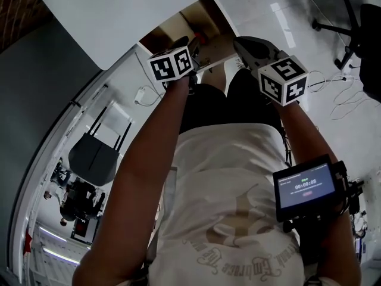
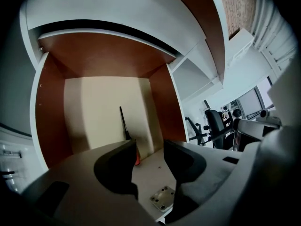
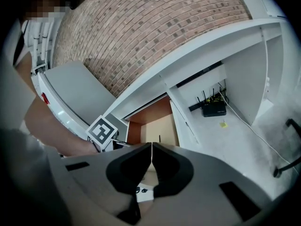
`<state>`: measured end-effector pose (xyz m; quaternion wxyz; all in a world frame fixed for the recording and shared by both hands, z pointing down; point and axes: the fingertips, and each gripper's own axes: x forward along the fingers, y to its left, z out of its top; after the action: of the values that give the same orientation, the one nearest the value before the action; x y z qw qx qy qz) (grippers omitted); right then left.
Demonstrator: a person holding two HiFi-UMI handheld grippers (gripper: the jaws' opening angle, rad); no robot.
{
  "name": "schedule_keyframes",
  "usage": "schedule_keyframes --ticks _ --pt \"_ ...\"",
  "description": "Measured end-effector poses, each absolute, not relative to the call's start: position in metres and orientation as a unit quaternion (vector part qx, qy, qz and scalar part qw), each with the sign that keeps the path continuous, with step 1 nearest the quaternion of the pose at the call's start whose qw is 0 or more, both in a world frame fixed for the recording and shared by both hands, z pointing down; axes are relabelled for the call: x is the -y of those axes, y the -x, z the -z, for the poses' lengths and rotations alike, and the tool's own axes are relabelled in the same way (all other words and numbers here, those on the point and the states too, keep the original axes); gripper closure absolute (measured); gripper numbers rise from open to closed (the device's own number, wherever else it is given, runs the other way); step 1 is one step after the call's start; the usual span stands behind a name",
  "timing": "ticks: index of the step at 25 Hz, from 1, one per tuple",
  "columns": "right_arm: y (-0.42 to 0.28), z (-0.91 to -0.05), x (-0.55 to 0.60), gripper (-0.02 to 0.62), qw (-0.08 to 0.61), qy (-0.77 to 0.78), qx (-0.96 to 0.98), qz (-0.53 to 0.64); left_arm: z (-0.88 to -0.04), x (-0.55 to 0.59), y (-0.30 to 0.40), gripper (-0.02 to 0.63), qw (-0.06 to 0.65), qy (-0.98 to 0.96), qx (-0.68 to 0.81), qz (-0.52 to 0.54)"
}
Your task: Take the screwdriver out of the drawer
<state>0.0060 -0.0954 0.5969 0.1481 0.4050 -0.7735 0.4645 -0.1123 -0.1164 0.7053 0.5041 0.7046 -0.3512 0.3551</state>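
Note:
The drawer (image 2: 51,121) stands pulled open, with brown side walls and a pale floor. On that floor lies the screwdriver (image 2: 123,122): a thin black shaft pointing to the back and an orange-red handle (image 2: 137,158) half hidden behind one jaw. My left gripper (image 2: 149,144) hangs just above the handle end, open, its jaws apart and touching nothing. In the head view the left gripper (image 1: 196,57) reaches into the drawer (image 1: 172,28), where a red spot of the handle (image 1: 199,39) shows. My right gripper (image 3: 151,146) is shut and empty, held beside the drawer (image 3: 157,121).
A white desktop (image 1: 119,11) overhangs the drawer. On the floor to the right are an office chair (image 1: 351,22) and loose cables (image 1: 336,91); a black chair (image 1: 95,157) stands left. A router (image 3: 214,108) sits in the white shelf bay. A small screen (image 1: 306,186) rides on the right forearm.

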Motion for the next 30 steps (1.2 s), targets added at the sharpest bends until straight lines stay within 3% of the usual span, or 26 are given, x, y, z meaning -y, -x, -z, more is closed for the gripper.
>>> schedule_keyframes --ticks 30 --pt "-0.043 -0.639 0.07 0.571 0.144 -0.444 0.734 -0.493 -0.811 0.129 0.102 0.436 0.505 -0.65 0.372 -0.429"
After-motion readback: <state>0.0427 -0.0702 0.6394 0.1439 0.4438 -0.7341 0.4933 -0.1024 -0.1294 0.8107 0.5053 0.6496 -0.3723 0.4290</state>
